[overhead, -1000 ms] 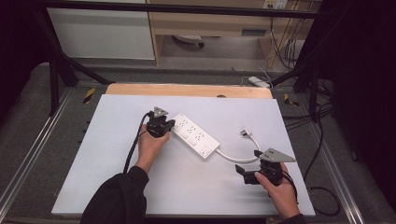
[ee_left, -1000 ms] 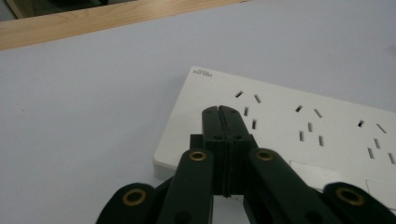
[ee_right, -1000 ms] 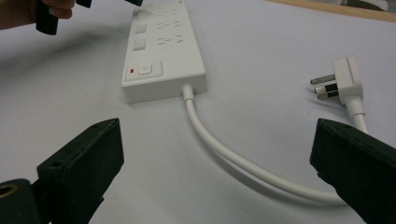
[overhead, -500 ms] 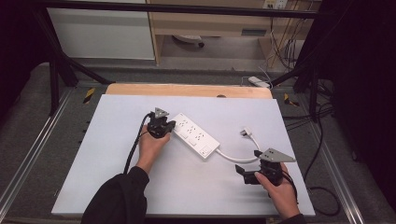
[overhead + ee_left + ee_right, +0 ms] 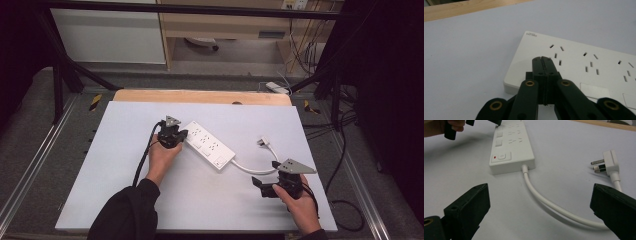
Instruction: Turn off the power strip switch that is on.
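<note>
Power strip [image 5: 207,144], white, long and smooth plastic, lies slanted in the middle of the pale table [image 5: 100,190]. Left gripper [image 5: 176,136] rests its tight-closed black jaws on its near-left end, holding nothing. Its bendy white cord [image 5: 250,169] curls to a plug [image 5: 264,142]. Right gripper [image 5: 264,186] gapes wide, empty.

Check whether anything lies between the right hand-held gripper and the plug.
Nothing visible does. The right hand-held gripper is open, its jaws straddling the white cord. The plug lies beyond the jaws on bare table, prongs pointing toward the power strip. The cord curves through the gap but does not cover the plug.
</note>
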Action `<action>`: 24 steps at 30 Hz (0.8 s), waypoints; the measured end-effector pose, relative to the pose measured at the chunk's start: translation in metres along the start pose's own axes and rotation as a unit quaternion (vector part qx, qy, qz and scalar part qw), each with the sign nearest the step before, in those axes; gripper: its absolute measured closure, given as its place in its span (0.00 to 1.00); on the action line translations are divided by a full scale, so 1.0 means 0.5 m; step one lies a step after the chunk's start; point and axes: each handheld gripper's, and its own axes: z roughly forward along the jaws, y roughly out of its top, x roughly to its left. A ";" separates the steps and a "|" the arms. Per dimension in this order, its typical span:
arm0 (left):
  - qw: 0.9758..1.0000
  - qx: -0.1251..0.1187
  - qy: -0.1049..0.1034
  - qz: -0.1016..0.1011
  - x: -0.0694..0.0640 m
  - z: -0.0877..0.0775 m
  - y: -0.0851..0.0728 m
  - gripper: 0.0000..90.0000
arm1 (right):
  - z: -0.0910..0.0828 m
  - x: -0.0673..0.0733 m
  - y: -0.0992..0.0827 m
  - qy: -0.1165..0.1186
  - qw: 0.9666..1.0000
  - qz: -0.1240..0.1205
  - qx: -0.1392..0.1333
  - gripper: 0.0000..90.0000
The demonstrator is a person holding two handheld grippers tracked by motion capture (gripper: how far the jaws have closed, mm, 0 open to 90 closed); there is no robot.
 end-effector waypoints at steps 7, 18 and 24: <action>1.000 -0.001 0.001 0.004 -0.001 0.000 -0.001 1.00 | 0.000 0.000 0.000 0.001 1.000 0.000 0.001 0.03; 1.000 -0.002 0.002 0.017 0.000 0.001 0.000 1.00 | 0.000 0.000 0.000 0.001 1.000 0.000 0.001 0.03; 1.000 0.002 0.003 0.015 0.000 0.003 -0.004 1.00 | 0.001 0.001 0.000 0.001 1.000 0.000 0.002 0.03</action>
